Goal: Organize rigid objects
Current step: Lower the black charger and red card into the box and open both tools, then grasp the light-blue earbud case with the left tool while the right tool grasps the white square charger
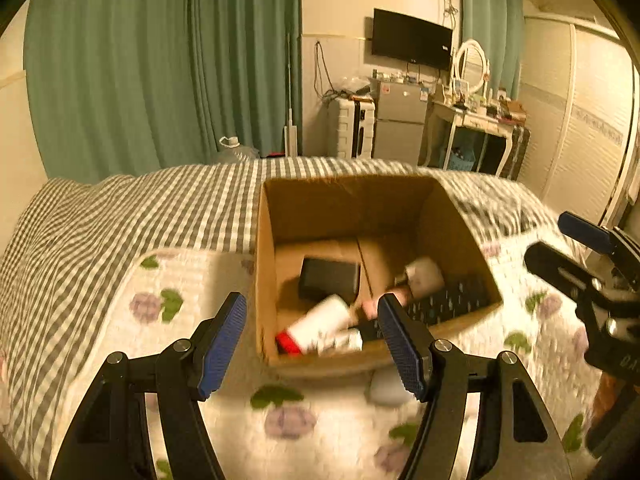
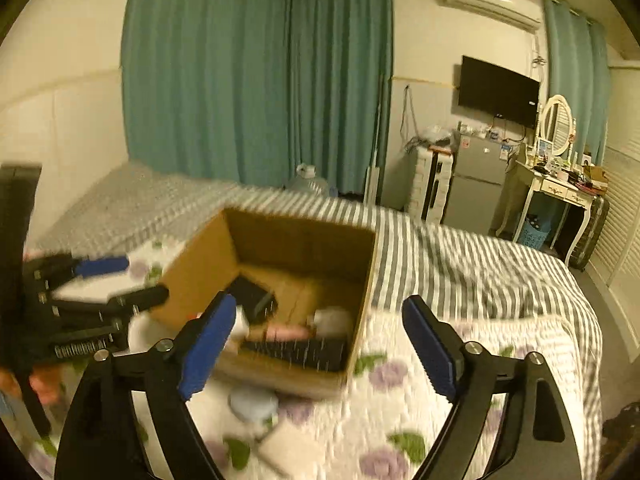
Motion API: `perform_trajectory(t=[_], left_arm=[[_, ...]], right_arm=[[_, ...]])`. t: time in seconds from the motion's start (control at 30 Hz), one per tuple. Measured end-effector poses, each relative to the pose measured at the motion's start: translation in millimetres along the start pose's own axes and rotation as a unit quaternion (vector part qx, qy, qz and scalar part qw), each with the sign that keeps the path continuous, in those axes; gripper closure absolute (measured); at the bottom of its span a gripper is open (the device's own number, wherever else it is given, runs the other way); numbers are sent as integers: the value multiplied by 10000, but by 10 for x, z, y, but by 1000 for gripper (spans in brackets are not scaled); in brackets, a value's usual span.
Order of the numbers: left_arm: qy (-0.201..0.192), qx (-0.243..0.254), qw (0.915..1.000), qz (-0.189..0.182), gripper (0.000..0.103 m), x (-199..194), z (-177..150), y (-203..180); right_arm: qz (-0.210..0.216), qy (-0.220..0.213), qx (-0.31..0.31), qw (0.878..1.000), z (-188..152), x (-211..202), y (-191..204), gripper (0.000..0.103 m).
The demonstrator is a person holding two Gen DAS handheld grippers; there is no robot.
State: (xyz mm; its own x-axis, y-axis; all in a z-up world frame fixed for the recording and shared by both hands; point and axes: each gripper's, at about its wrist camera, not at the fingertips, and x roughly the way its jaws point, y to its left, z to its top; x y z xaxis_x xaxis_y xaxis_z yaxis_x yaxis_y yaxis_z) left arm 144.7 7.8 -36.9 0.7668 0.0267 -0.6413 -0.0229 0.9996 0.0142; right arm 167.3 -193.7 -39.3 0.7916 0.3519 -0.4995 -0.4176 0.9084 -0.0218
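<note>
An open cardboard box (image 1: 266, 264) (image 2: 192, 276) sits on the bed. Inside lie a black case (image 1: 329, 279), a white bottle with a red cap (image 1: 316, 328), a white jar (image 1: 425, 274), a pink item and a black keyboard (image 1: 448, 301) (image 2: 296, 354). My left gripper (image 1: 312, 344) is open and empty, just in front of the box's near wall. My right gripper (image 2: 320, 344) is open and empty, above the box's near right corner. A pale round object (image 2: 253, 402) (image 1: 386, 388) lies on the quilt in front of the box. A white flat item (image 2: 286, 446) lies nearer.
The bed has a floral quilt (image 1: 320, 432) and a grey checked sheet (image 1: 120, 220). The right gripper shows at the right edge of the left wrist view (image 1: 560, 248); the left gripper shows at the left of the right wrist view (image 2: 124, 280). Curtains, fridge and dresser stand beyond.
</note>
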Motion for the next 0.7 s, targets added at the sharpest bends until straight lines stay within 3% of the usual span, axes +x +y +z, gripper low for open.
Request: perform_trajectory(t=[0.3,0.43,0.7], left_arm=[[400,-102,9990,164,32,17,-554,129],[574,17,9979,307,32,159,-781,61],[764,164,9964,340,32,305,-912,-22]], right_arm=[[116,705,186,9973,-580,35,112,8],[-210,1080,222,9937,-800,284,95,8],[-124,1547,200,9877,-1008,550,137,8]])
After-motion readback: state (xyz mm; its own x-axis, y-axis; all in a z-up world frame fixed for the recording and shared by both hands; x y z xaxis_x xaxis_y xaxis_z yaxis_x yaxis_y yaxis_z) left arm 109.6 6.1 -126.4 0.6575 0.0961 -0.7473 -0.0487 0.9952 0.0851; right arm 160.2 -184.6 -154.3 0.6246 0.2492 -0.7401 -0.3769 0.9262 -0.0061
